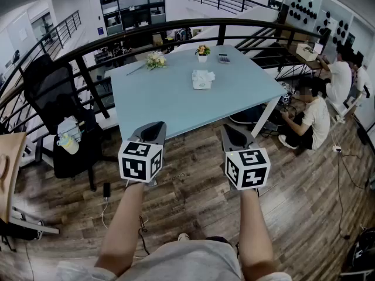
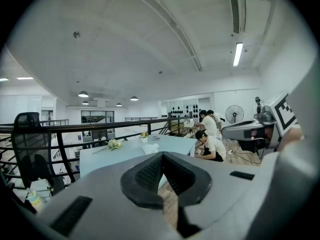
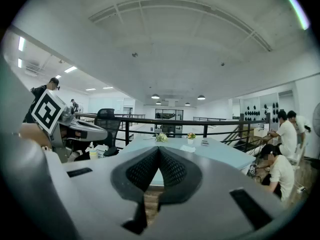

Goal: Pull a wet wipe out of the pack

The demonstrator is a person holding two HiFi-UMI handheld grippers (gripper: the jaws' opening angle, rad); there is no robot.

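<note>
My left tool (image 1: 153, 127) and right tool (image 1: 234, 132) hang side by side short of the near edge of the counter (image 1: 170, 104), each with black dimpled pads (image 2: 149, 173) pressed together on nothing. The wet wipe pack (image 1: 203, 79), a soft white crumpled-looking lump, lies well ahead of both tips on the smooth pale-blue top. I judge the reach hasn't begun: next, go forward, open up, steady the pack with one tool and pinch a wipe with the other.
</note>
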